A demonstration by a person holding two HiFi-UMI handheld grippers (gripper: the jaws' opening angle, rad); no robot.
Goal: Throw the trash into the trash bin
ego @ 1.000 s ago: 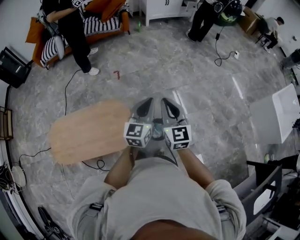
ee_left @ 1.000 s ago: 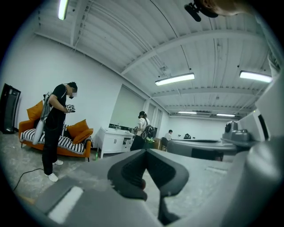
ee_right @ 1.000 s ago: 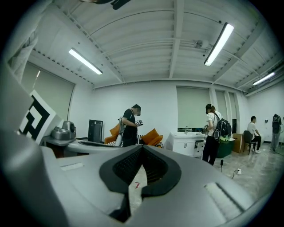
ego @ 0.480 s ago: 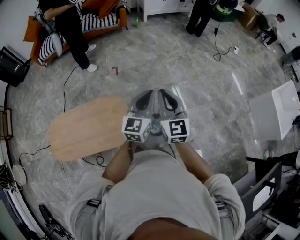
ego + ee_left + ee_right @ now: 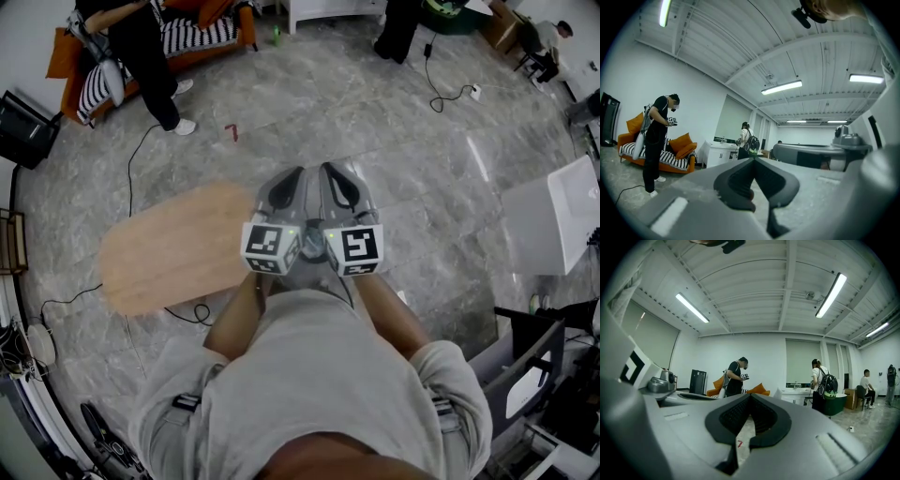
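Observation:
Both grippers are held side by side at waist height, pointing level and forward over the marble floor. In the head view the left gripper and the right gripper have their grey jaws closed tip to tip with nothing in them. The left gripper view shows its dark pads meeting at the tip, empty. So do the right gripper's pads in its own view. No piece of trash is between either pair of jaws. I cannot pick out a trash bin for certain.
A light wooden oval table lies to the left. A small red item lies on the floor ahead. A person stands by an orange sofa. A white box stands right, with cables on the floor.
Both grippers have risen a little together and stay side by side. Their jaws look the same as before.

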